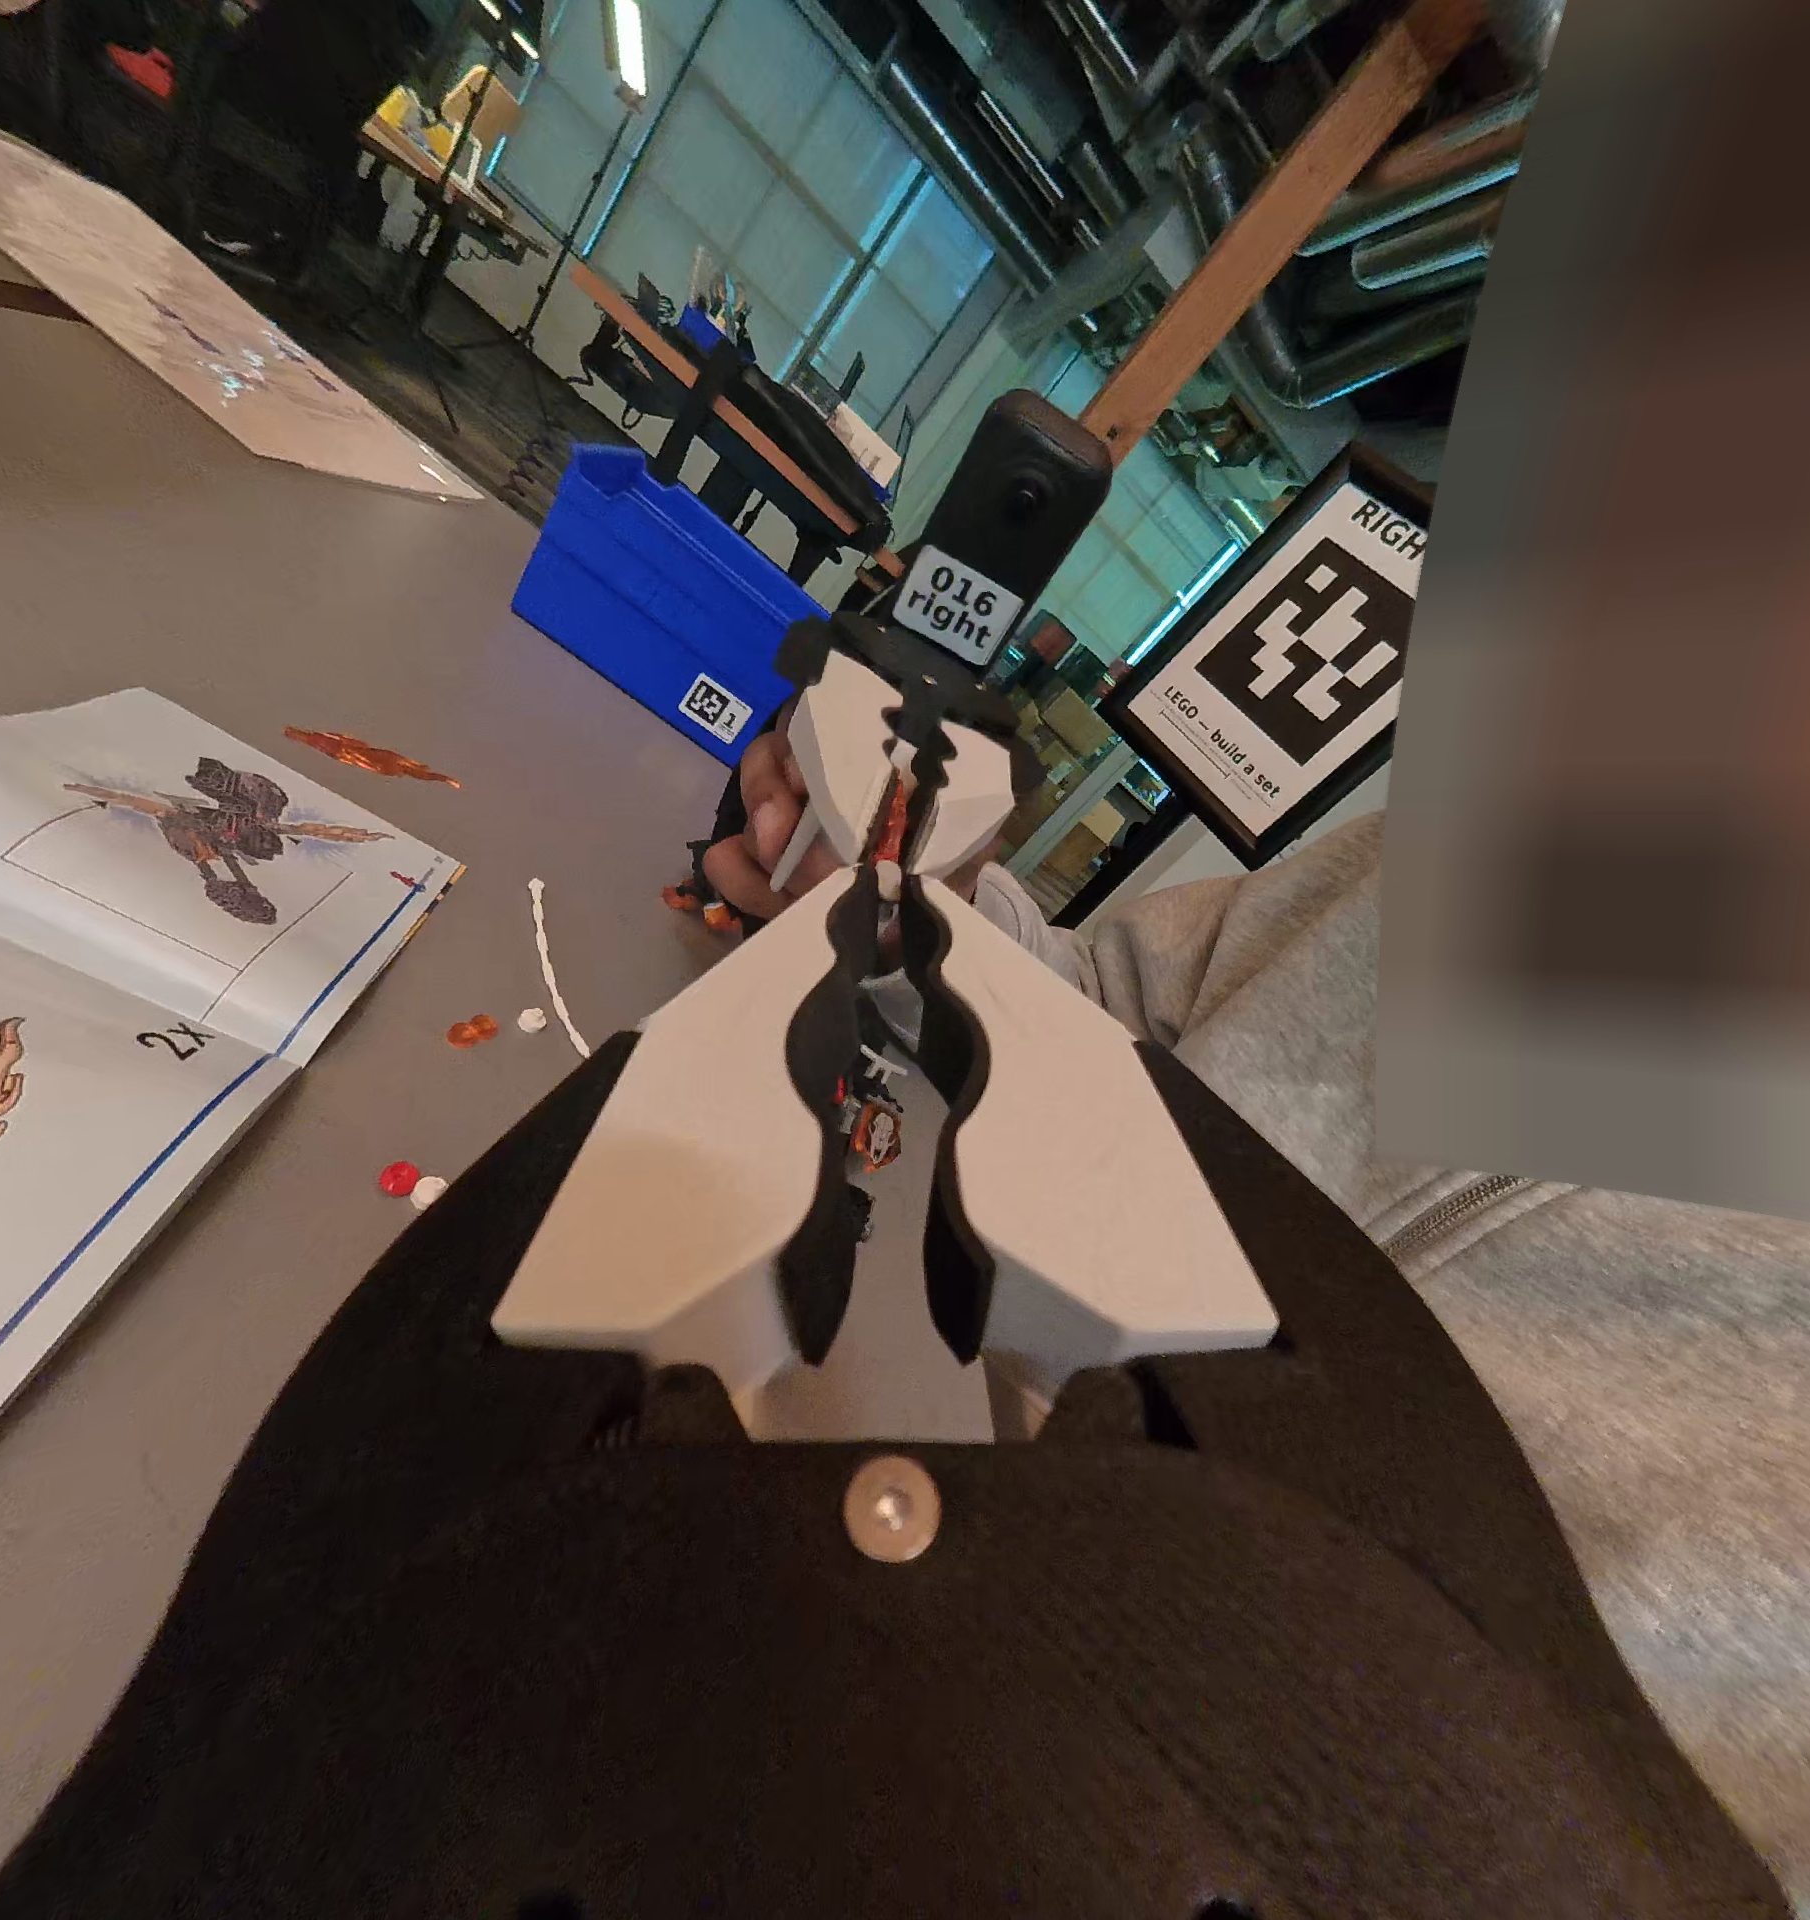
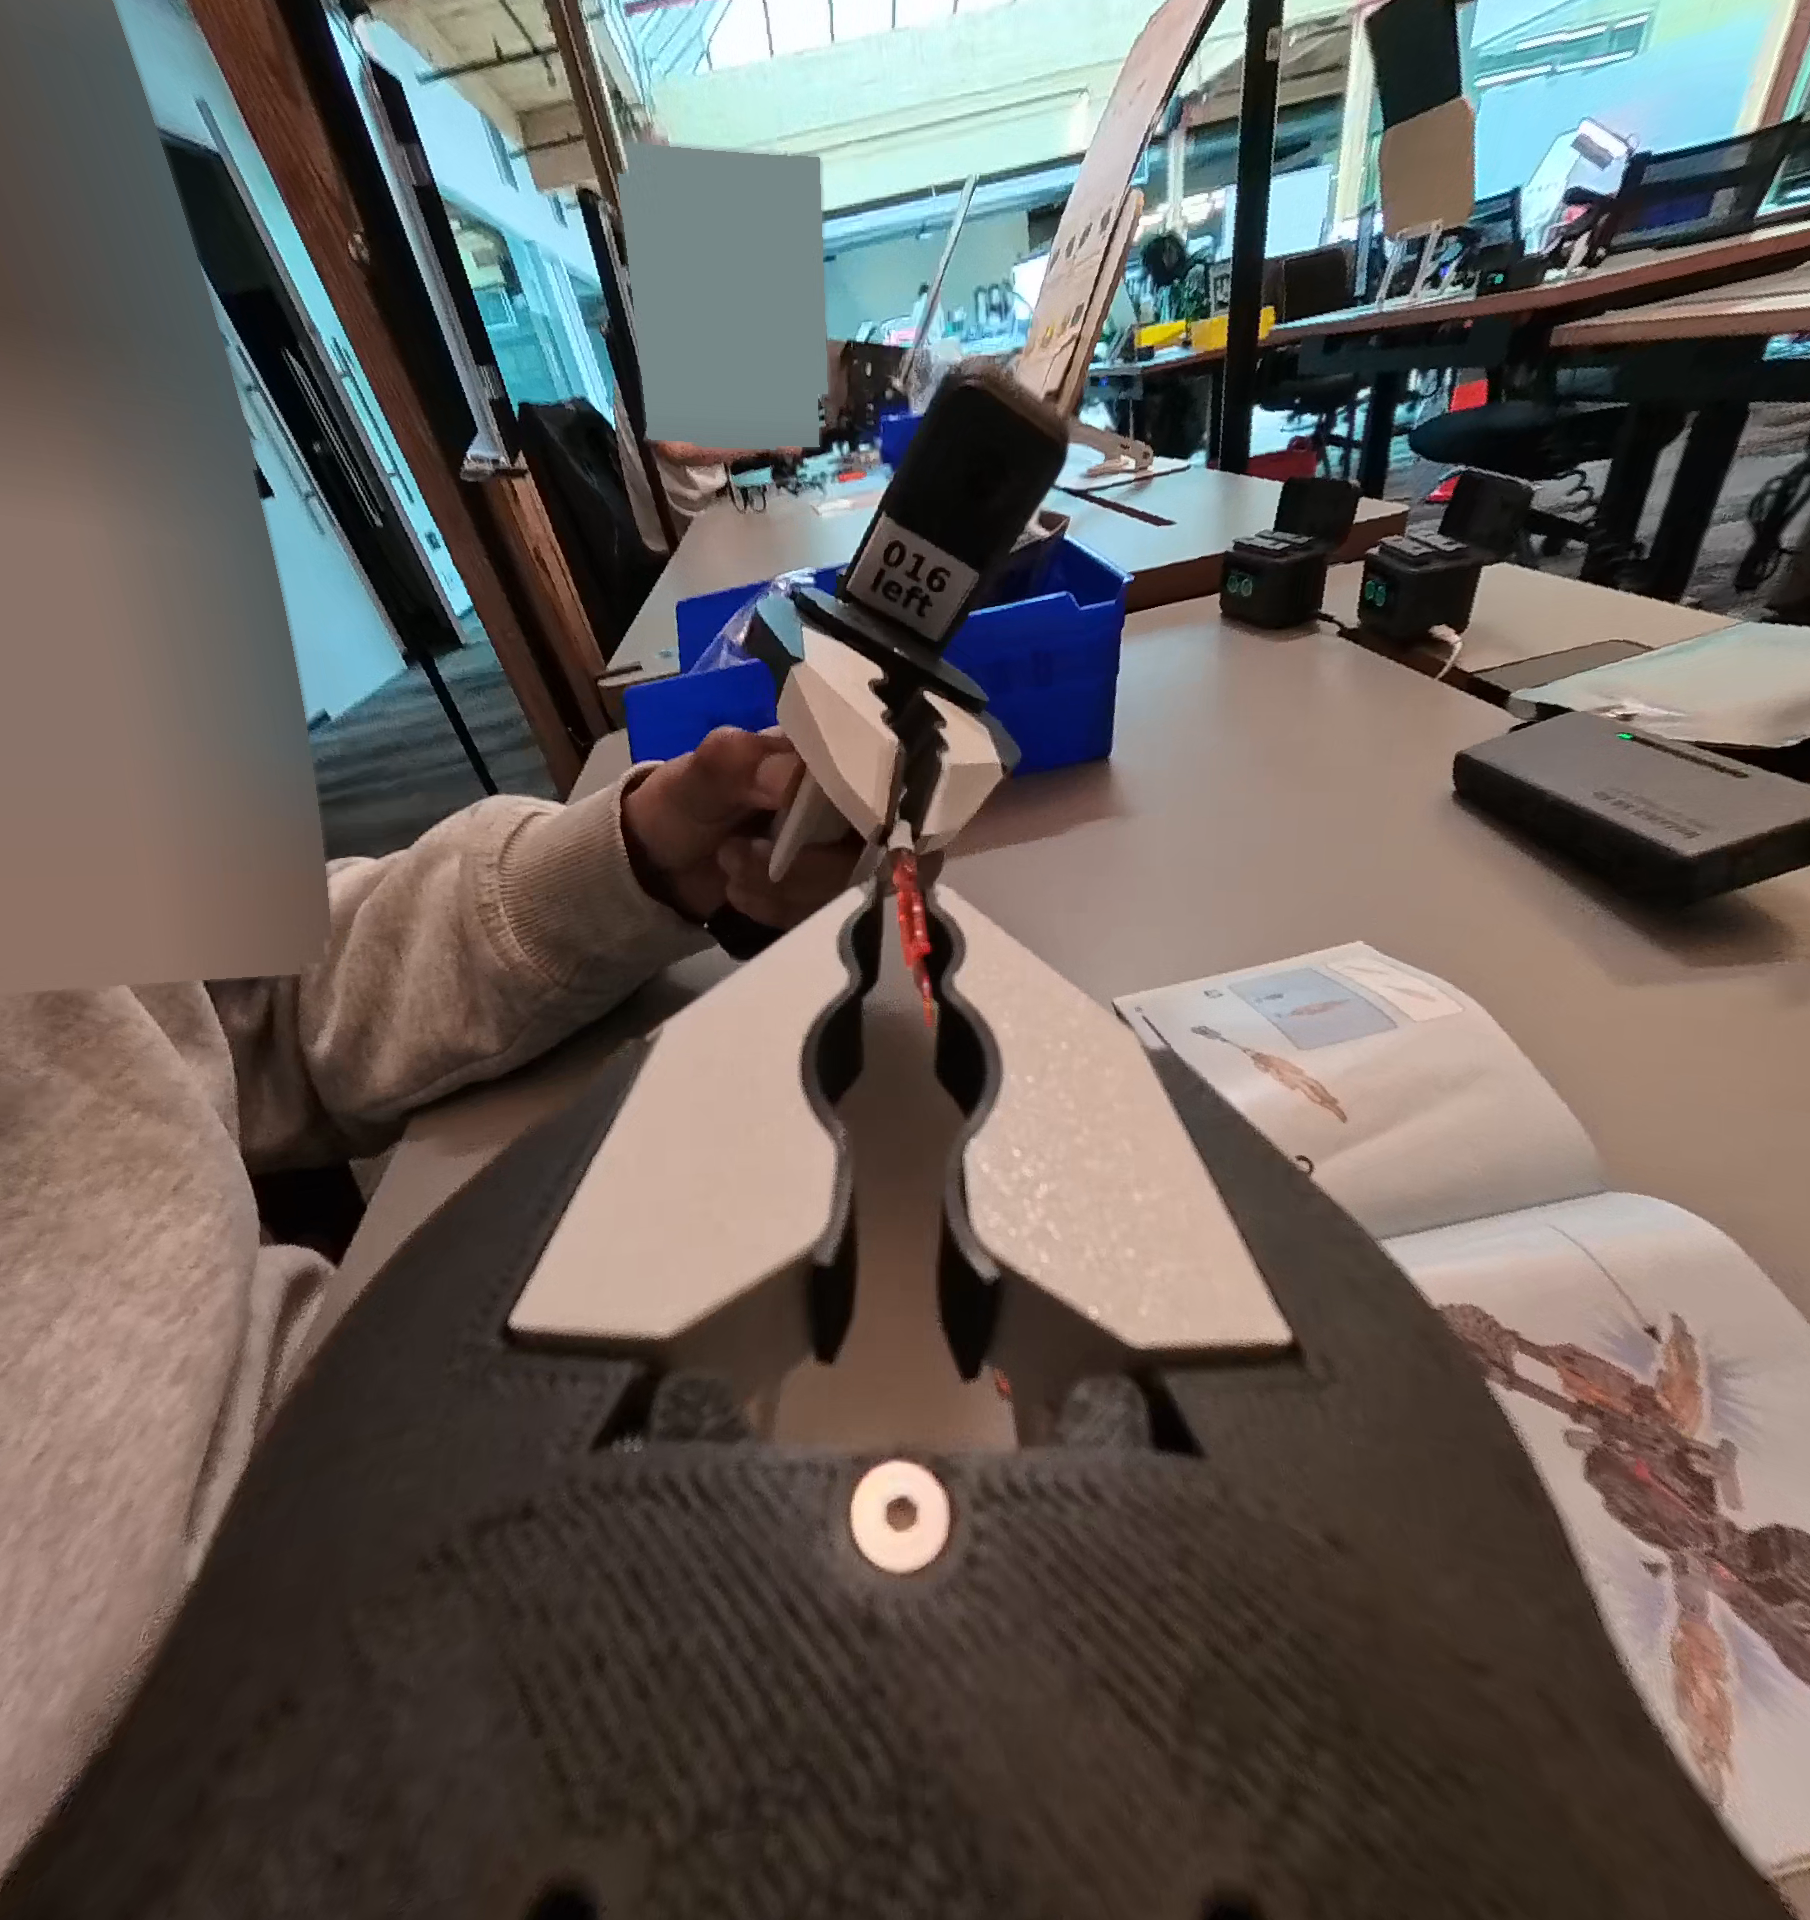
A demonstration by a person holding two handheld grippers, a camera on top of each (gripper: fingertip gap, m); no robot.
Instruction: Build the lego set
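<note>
**Step in hand: join two small parts in mid-air.**

1. The left tongs [image 1: 885,896] are clamped on a white pin [image 1: 886,879] at their very tips.
2. The right tongs [image 2: 903,902] are clamped on an orange flame [image 2: 913,935], which lies lengthwise between the fingers with its end just past the tips.
3. The two tools face each other tip to tip above the table [image 1: 257,582]. The pin and the flame end are touching or nearly so; whether the pin is seated cannot be told.
4. Judgement: keep both clamps firm, bring pin and socket onto one line, then push straight along that line. Both grips are shallow, so a sideways load would likely twist a part out.
5. Judgement: work low over the table, so a dropped part stays within reach.

**Surroundings, left wrist view, left to right**

- The manual [image 1: 153,883] lies open at the left.
- A second flame [image 1: 371,753] lies just beyond it.
- A red stud [image 1: 398,1177], orange studs [image 1: 472,1031] and a thin white whip [image 1: 553,966] lie loose near the manual.
- The blue bin [image 1: 652,603] stands farther back.
- The figure [image 1: 875,1132] lies on the table directly below the left tongs.

**Obstructions**

Nothing lies between the tools. Judgement: the figure and loose studs sit under the work zone, so lowering either tool risks scattering them.
</note>
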